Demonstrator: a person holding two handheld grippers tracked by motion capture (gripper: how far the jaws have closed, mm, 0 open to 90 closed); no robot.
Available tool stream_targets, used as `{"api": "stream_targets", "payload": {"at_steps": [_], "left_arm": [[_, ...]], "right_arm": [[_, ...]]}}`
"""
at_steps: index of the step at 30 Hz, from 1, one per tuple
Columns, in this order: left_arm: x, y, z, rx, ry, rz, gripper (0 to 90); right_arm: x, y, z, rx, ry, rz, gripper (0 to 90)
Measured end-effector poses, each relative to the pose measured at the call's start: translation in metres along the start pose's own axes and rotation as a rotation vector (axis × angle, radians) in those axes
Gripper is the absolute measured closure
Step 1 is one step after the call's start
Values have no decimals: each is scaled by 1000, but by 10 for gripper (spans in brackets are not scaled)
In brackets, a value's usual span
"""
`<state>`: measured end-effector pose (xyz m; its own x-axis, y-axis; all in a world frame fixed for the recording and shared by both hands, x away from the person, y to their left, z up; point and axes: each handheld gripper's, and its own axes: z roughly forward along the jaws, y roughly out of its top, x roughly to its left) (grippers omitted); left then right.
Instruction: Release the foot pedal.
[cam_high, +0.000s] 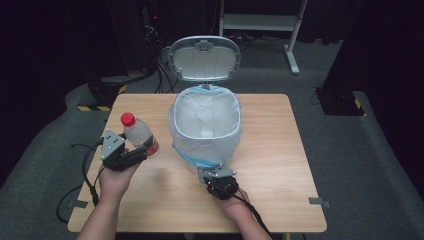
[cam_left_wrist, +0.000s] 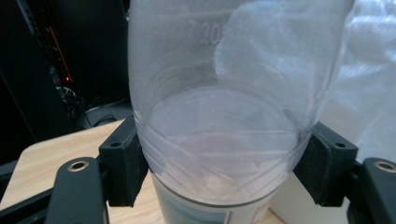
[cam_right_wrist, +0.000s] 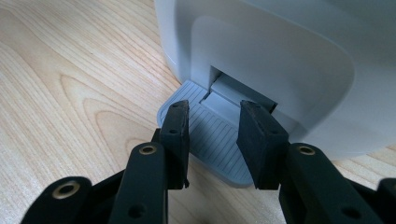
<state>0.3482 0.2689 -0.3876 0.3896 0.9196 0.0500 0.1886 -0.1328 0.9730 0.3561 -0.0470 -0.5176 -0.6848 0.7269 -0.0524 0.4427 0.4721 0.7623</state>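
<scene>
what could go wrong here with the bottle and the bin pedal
1. The left claw grips the clear bottle low on its smooth round body, and it leans in the high view; it might slip or swing on the way to the bin.
2. The lid stands open while the right claw rests on the pedal; if it slides off, the lid may drop on the bottle.
3. The loose liner bag could catch the bottle at the rim.

Dark room, grey floor (cam_high: 350, 150) (white shelf frame (cam_high: 260, 22) behind).
</scene>
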Motion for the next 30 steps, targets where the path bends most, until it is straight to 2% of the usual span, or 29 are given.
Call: {"api": "stream_targets", "payload": {"at_steps": [7, 14, 18, 30], "left_arm": [[-1, 17, -13, -85, -8, -22, 276], [-5, 37, -21, -166, -18, -16, 276], [-4, 49, -22, -198, -25, -28, 276], [-9, 80, -25, -277, -28, -10, 276]], "right_arm": [[0, 0, 0, 1, 1, 2, 635], [0, 0, 0, -1, 2, 1, 636], [0, 0, 0, 1, 0, 2, 636], [0, 0, 0, -1, -2, 4, 636]]}}
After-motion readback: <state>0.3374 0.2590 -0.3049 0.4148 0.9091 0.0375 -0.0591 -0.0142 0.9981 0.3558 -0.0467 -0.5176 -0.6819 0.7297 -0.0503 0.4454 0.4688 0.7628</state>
